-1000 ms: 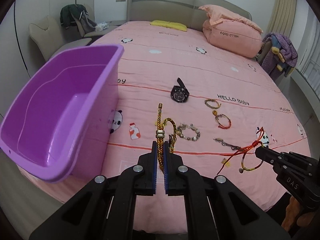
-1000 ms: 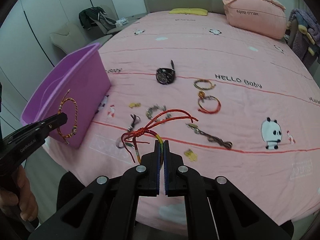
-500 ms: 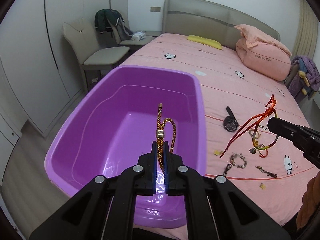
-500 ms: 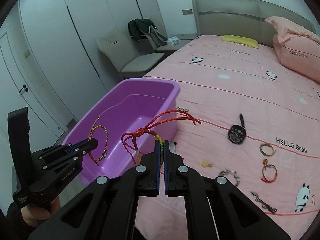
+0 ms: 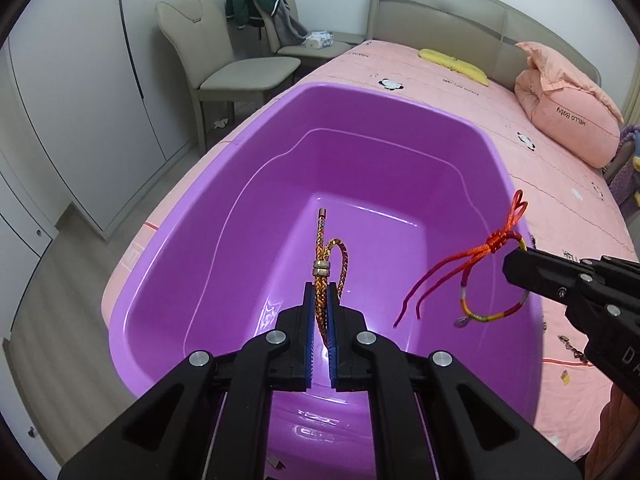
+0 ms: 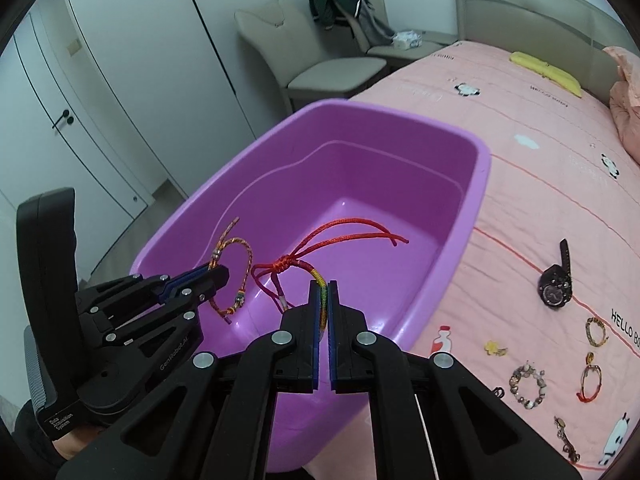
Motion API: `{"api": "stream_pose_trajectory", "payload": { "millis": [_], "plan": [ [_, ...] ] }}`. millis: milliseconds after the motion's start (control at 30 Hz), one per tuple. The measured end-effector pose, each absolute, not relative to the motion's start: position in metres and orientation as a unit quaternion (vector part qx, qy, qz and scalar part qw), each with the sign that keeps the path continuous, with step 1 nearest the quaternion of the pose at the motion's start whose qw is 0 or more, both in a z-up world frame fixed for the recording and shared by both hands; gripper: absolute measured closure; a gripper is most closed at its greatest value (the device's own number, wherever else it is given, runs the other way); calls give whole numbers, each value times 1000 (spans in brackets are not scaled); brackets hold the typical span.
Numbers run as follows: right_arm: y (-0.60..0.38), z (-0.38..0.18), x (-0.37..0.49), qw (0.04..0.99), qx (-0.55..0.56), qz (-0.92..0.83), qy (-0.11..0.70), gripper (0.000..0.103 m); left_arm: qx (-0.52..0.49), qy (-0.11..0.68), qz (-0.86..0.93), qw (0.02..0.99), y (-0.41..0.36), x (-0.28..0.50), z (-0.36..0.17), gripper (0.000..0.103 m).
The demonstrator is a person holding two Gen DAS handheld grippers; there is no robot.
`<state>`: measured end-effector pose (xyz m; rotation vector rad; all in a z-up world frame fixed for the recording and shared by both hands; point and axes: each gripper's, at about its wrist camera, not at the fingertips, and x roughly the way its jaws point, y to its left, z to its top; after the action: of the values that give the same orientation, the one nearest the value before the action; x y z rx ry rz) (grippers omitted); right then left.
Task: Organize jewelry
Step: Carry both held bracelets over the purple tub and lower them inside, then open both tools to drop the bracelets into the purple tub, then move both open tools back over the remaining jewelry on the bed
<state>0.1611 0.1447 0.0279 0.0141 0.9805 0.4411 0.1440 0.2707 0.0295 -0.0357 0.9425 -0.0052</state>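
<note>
Left gripper (image 5: 320,300): jaws clenched on a gold braided bracelet (image 5: 324,264), whose stiff capped end stands forward along the finger line while its loop curls to the right. Directly beyond and below the fingertips lies the floor of the purple tub (image 5: 168,248); the bracelet hangs over the tub's middle, clear of every wall. Right gripper (image 6: 325,292): jaws clamped on the multicoloured band of a red cord bracelet (image 6: 320,248), its knot just left of the tips and its two loose tails trailing forward and to the right over the tub's interior. In the left wrist view the same bracelet dangles from the right gripper just inside the tub's right-hand rim, so this piece sits nearer a wall than the gold one. The tub's long axis runs away from both grippers, towards the chair (image 5: 240,72). Judgement: both pieces appear placed for release straight down; the left has the wider margin. Remaining jewellery, including a black watch (image 6: 556,280) and a beaded bracelet (image 6: 526,386), lies on the pink bedspread (image 6: 540,184), well apart to the right.
</note>
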Motion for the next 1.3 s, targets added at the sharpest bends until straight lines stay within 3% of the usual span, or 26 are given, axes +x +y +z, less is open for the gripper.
{"api": "stream_pose_trajectory", "payload": {
  "millis": [133,167,200,233,267,1300],
  "plan": [
    [152,21,165,855,-4,203,477,99,-8,465,16,885,270,147,18,94],
    [152,21,166,854,-5,202,479,91,-7,464,17,885,270,146,19,79],
    [150,21,166,855,-6,200,479,83,-8,461,17,887,271,144,20,55],
    [150,24,164,858,-3,197,474,68,-8,457,22,889,273,142,21,36],
    [147,26,163,861,-2,194,470,64,-7,446,31,894,274,139,23,13],
    [89,40,121,876,37,168,451,58,-21,439,67,896,253,105,48,9]
  ]
}}
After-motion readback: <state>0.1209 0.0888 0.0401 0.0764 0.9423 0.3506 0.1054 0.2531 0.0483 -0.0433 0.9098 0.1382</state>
